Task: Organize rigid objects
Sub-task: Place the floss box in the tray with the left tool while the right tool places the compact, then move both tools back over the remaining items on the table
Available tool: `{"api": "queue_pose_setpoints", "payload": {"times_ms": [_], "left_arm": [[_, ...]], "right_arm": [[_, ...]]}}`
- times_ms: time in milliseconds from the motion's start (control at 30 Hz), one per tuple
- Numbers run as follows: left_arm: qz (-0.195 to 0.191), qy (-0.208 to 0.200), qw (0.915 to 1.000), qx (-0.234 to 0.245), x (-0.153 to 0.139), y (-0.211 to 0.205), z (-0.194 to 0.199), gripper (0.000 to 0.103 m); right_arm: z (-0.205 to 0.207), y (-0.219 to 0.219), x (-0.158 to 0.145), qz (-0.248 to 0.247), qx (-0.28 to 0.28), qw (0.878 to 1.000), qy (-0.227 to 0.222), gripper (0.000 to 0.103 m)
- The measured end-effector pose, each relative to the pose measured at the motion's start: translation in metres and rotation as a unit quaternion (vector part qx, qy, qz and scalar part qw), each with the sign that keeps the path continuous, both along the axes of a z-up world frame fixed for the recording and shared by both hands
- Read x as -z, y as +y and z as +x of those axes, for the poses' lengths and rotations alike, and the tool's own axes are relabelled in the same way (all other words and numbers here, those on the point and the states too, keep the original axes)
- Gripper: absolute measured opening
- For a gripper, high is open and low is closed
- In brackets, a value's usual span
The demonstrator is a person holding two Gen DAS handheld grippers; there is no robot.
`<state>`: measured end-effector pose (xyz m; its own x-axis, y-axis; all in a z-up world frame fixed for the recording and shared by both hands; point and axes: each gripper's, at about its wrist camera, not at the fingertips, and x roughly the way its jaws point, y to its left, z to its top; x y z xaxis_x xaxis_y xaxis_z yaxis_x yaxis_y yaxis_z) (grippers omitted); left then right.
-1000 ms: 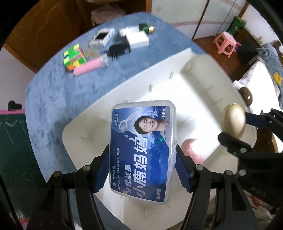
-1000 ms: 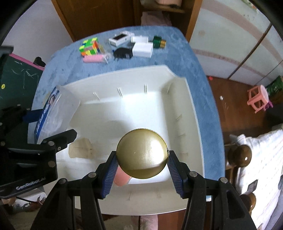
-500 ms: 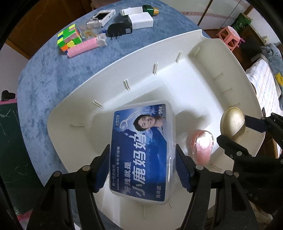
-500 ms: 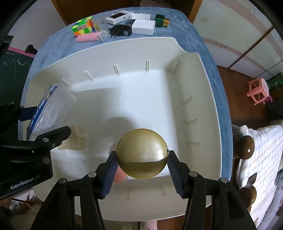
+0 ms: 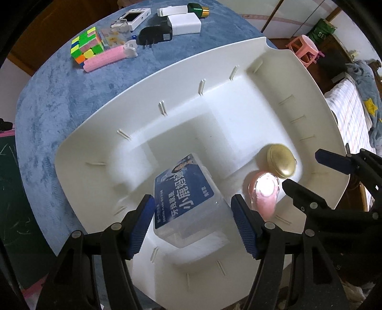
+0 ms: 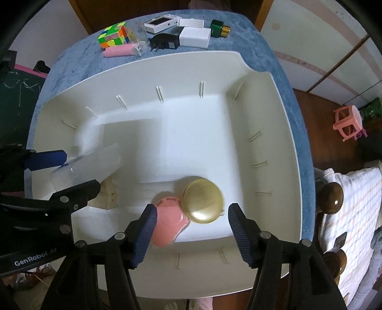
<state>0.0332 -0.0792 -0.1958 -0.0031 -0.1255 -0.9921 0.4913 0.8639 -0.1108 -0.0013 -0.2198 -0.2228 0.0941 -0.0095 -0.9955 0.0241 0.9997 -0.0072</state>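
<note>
A: Inside the white tray (image 5: 308, 78)?
B: Three things. Clear floss box (image 5: 188, 198) with blue label, tilted, lying between the spread fingers of the left gripper (image 5: 193, 221). Gold round tin (image 6: 203, 200) just ahead of the right gripper (image 6: 191, 229), touching a pink case (image 6: 167, 224) on its left.

A: Grippers?
B: Both wide apart, gripping nothing. Left pads flank the box; contact hard to tell. Right pads stand clear of the tin, the left one close beside the pink case.

A: Outside the tray?
B: On the blue cloth (image 5: 59, 100), far ahead of both grippers: puzzle cube (image 5: 87, 47), pink tube (image 5: 105, 59), black charger (image 5: 156, 35), white block (image 5: 185, 22), green and gold bottle (image 6: 220, 28).
</note>
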Motion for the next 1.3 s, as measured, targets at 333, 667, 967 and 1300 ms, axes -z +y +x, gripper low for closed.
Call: {"api": "queue_pose_setpoints", "payload": {"times_ms": [333, 667, 967, 1300], "left_arm": [[-0.009, -0.009, 0.9999, 0.011, -0.012, -0.002, -0.003, 0.07], [-0.029, -0.026, 0.9988, 0.028, -0.035, -0.005, -0.007, 0.071], [-0.058, -0.037, 0.9973, 0.028, -0.062, -0.007, -0.006, 0.074], [-0.108, -0.053, 0.9927, -0.011, -0.106, 0.005, 0.015, 0.074]], "right_arm": [[-0.003, -0.004, -0.013, -0.005, 0.007, 1.0, -0.019, 0.063], [-0.005, -0.015, -0.039, -0.003, 0.017, 0.998, -0.057, 0.063], [-0.001, -0.021, -0.064, 0.007, 0.018, 0.996, -0.085, 0.063], [0.015, -0.033, -0.103, 0.026, 0.016, 0.991, -0.131, 0.063]]}}
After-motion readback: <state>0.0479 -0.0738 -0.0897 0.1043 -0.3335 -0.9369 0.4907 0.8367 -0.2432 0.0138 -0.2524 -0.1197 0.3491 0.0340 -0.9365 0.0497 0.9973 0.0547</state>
